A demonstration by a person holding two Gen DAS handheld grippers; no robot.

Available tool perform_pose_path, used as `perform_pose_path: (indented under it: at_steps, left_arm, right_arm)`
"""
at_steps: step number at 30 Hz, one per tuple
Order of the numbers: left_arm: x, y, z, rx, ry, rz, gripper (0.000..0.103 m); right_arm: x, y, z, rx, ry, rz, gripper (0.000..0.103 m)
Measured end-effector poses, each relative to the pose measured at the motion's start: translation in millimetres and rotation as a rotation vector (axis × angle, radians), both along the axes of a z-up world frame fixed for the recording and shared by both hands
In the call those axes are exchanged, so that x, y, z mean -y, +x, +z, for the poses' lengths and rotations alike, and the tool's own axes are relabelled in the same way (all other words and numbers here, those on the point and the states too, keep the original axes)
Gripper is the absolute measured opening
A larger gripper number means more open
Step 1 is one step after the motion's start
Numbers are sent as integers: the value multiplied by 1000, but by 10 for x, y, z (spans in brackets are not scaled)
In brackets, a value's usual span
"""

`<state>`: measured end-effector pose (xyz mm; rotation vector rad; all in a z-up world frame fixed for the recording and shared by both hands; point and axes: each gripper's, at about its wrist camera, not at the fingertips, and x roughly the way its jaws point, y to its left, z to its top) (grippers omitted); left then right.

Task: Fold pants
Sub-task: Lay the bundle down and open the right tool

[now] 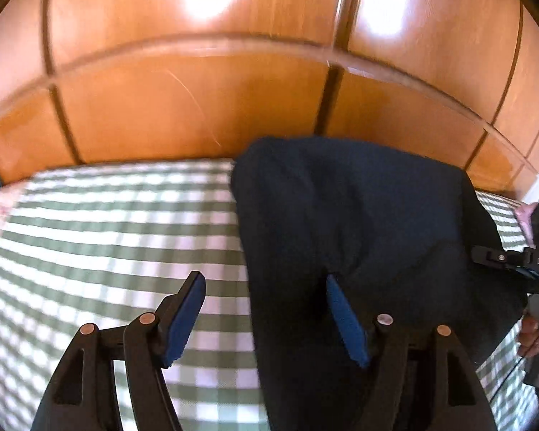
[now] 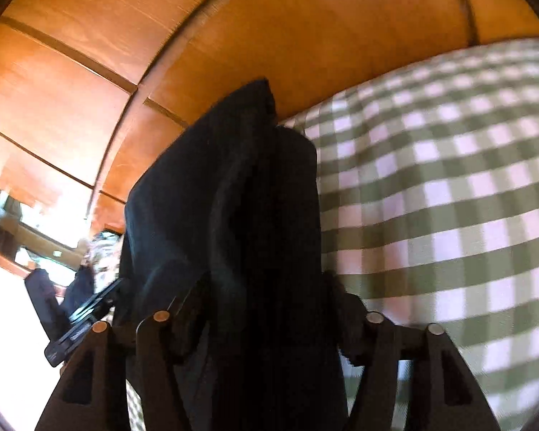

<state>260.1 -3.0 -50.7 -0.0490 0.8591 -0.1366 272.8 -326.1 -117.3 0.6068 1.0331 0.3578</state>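
1. My left hand-held gripper (image 1: 266, 309) stands wide open and holds nothing; its right finger lies against the edge of the pants (image 1: 359, 222), its left one over the bed (image 1: 107, 222).
2. My right hand-held gripper (image 2: 266, 309) is buried in dark cloth. The pants (image 2: 226, 194) bunch between its fingers, so it seems clamped on them.
3. The pants lie on the checked bed (image 2: 449, 179), rising toward the wooden wardrobe (image 1: 197, 100) behind.
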Motion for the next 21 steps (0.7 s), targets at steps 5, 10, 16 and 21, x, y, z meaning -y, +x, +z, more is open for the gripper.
perform_pose_path:
  at_steps: [5,10,16,21]
  left_arm:
    - [-53,-456,280,93,-14,33,71]
    - [-52,-896,431,157,-27,56,71]
    - [-37,-1283,480,180,-11,83,71]
    - [-24,-1697,509,196,-6,104,71]
  right_arm:
    - [8,-271,439,101,-160,-75,65]
    - [-107,-634,670,157,-252,-104,65]
    - [-441,-1032,798,195,-337,-99,66]
    - [-698,-1354,884,218,-409,-101,66]
